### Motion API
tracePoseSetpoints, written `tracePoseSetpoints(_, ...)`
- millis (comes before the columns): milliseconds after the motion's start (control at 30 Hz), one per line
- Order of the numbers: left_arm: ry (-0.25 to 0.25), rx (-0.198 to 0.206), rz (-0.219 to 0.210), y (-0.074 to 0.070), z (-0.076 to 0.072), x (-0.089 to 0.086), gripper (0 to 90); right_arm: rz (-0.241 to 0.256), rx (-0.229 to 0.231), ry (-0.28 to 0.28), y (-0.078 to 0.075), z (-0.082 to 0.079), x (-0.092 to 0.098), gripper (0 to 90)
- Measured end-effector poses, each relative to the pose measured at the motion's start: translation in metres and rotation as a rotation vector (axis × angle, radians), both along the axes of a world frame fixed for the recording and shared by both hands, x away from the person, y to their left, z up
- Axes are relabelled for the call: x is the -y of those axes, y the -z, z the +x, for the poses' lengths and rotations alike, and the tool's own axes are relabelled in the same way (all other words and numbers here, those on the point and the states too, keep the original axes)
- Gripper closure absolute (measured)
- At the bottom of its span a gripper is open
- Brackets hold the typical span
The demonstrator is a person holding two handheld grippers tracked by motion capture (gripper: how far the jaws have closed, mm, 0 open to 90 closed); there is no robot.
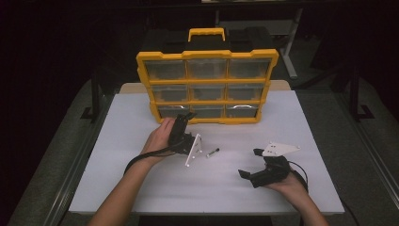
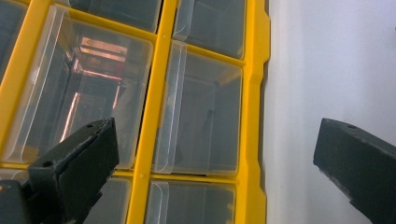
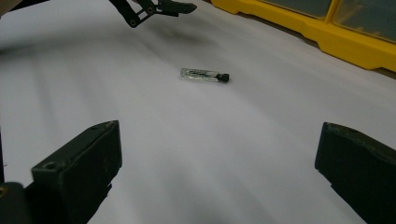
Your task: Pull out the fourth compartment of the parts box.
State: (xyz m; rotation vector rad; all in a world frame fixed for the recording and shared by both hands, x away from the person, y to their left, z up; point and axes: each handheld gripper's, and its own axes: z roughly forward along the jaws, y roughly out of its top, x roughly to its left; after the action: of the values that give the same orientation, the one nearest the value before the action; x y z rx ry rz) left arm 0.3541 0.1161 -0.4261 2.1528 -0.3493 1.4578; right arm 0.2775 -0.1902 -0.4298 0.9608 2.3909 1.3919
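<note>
Vial (image 3: 204, 75): small clear cylinder with black cap, lying on its side on the matte white table (image 1: 291, 122), between the two grippers; contents too small to identify. Left gripper (image 1: 184, 120) released, jaws spread, near the bottom-left drawer of the yellow organiser (image 1: 207, 87), whose clear plastic drawers are blurred by reflections. Right gripper (image 1: 249, 165) released, empty. Room surroundings dark

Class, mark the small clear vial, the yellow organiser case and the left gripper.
small clear vial (image 3: 204, 74), right gripper view, on the middle of its clear body.
yellow organiser case (image 1: 207, 54), high view, on its top yellow frame bar.
left gripper (image 1: 188, 115), high view, between its fingertips.
</note>
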Motion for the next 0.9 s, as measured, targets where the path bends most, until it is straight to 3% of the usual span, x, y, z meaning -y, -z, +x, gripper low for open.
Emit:
tracePoseSetpoints(533, -0.002, 0.069, 0.049, 0.0035, -0.0003, -0.0006, 0.1, 0.0, 0.0, 0.0, -0.0002, -0.0002, 0.0002, 0.2)
tracePoseSetpoints(900, -0.009, 0.093, 0.059, 0.0028, 0.0009, -0.004, 0.1, -0.001, 0.001, -0.001, 0.0, 0.0, 0.0001, 0.1)
